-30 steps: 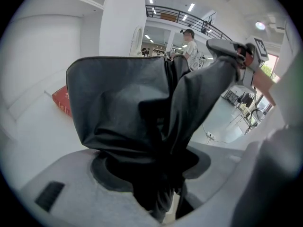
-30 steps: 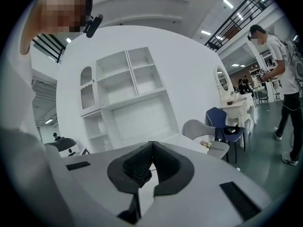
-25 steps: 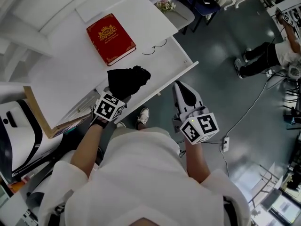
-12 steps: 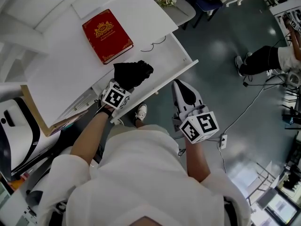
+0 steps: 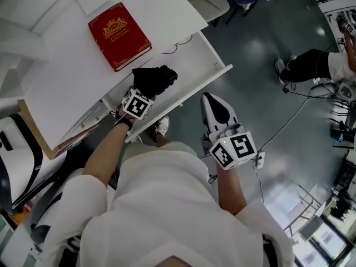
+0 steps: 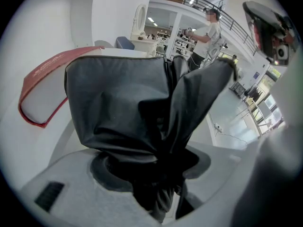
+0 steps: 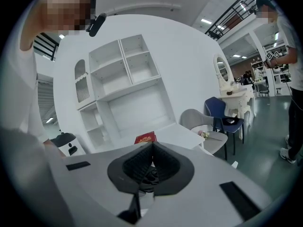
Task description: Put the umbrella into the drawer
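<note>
Now the umbrella (image 5: 156, 79) hangs over the open drawer (image 5: 207, 65)

Since a second ago my left gripper (image 6: 158, 193) has carried the black umbrella lower and further in, away from the front rim of the drawer and toward the edge of the desk top (image 5: 67, 77), near the red book (image 5: 118, 35). Its jaws are clamped on the folded cloth. I cannot tell whether the umbrella already touches the drawer bottom. My right gripper (image 5: 210, 100) waits beyond the drawer front, over the floor, jaws pressed together on nothing. I judge that only setting down and letting go remain.
</note>
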{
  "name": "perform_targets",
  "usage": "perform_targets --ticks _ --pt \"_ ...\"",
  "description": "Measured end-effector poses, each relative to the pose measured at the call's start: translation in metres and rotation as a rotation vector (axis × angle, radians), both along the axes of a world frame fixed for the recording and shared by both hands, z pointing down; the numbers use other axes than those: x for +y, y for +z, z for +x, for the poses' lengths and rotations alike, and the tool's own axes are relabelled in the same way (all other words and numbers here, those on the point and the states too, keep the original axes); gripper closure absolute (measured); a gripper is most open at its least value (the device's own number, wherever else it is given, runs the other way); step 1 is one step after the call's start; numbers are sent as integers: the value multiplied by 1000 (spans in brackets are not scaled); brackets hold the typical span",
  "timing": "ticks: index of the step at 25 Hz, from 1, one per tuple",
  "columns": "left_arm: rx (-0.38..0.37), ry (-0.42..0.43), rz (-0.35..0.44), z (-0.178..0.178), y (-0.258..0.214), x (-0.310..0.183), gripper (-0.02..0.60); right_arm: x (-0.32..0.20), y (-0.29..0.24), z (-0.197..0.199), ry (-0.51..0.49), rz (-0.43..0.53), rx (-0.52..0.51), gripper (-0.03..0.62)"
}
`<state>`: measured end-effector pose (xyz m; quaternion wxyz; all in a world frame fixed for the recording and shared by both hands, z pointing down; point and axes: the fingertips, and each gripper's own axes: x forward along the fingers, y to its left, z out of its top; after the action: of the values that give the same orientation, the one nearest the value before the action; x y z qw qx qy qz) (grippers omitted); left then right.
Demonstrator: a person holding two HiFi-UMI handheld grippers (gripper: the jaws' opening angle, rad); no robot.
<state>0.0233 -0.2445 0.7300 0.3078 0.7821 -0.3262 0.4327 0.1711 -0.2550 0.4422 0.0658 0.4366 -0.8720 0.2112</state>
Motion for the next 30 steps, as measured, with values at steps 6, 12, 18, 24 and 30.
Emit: perform_targets --ticks 6,12,18,24,30 --pt "-14 4 -10 6 13 -3 322 4 5 3 2 -3 2 594" --pt "-24 20 -31 11 30 -5 322 5 10 5 9 -11 6 594" --pt "-31 28 -61 16 42 -6 322 8 13 9 12 -21 12 594" --pt "-41 13 -69 16 52 -14 321 12 15 11 11 -34 12 594" --pt "-60 -3 -73 16 60 -24 319 16 18 16 21 -44 13 594"
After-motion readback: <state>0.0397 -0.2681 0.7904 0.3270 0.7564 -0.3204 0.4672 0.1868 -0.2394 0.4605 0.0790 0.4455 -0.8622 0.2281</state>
